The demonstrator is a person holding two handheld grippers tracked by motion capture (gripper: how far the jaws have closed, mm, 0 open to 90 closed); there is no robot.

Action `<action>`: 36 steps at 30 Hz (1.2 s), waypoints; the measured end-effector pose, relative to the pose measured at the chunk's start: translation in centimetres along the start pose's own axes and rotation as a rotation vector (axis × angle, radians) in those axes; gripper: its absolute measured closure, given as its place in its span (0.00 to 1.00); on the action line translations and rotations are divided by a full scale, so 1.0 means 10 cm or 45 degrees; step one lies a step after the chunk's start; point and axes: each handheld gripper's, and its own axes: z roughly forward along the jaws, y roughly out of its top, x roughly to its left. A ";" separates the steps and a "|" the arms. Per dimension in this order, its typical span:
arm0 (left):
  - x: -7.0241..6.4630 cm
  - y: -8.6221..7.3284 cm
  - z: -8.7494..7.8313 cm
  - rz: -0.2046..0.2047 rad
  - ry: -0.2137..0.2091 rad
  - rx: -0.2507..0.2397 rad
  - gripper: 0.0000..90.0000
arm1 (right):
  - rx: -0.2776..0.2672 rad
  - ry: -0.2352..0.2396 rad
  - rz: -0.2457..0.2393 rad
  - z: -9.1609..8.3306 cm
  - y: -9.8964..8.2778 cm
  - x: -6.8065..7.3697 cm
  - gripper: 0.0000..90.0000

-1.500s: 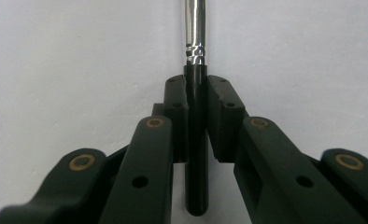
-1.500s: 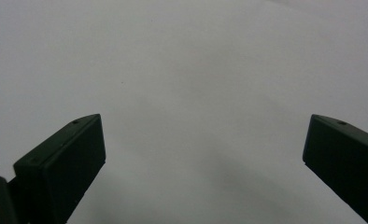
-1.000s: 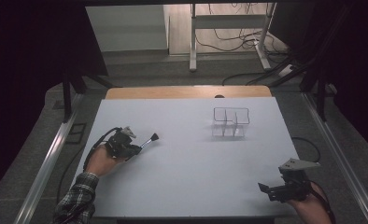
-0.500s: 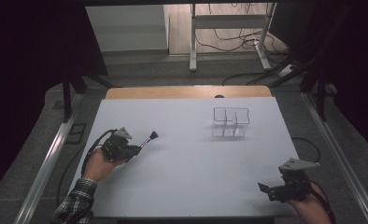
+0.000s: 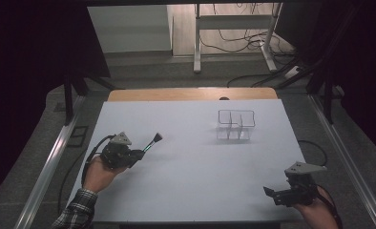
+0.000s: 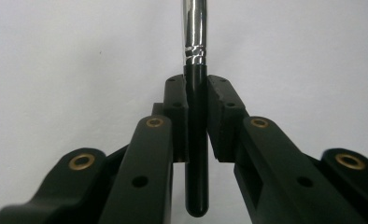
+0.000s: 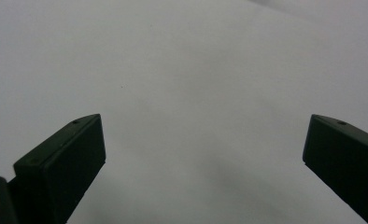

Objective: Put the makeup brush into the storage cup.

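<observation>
My left gripper (image 5: pixel 141 153) is clamped on a makeup brush (image 6: pixel 194 116) by its black handle — bristles pointing toward the clear divided organizer (image 5: pixel 235 125) across the white table (image 5: pixel 191 181). My right gripper (image 5: pixel 272 194) rests near the front edge, jaws spread wide, empty.

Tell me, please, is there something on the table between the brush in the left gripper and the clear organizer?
Nothing visible stands between them. The left gripper holds the black-handled makeup brush with a silver ferrule, bristles pointing toward the clear plastic divided organizer. The white table surface between them is bare.
</observation>
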 end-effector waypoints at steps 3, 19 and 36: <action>-0.03 -0.01 -0.03 0.009 -0.006 -0.022 0.88 | 0.000 -0.005 0.000 0.00 0.00 0.00 0.00; -0.26 -0.09 -0.15 -0.021 -0.001 -0.088 0.88 | -0.028 0.001 -0.003 -0.01 0.02 0.01 0.00; -0.44 -0.11 -0.21 -0.019 -0.023 -0.127 0.88 | -0.061 0.063 0.025 0.00 0.07 0.05 0.00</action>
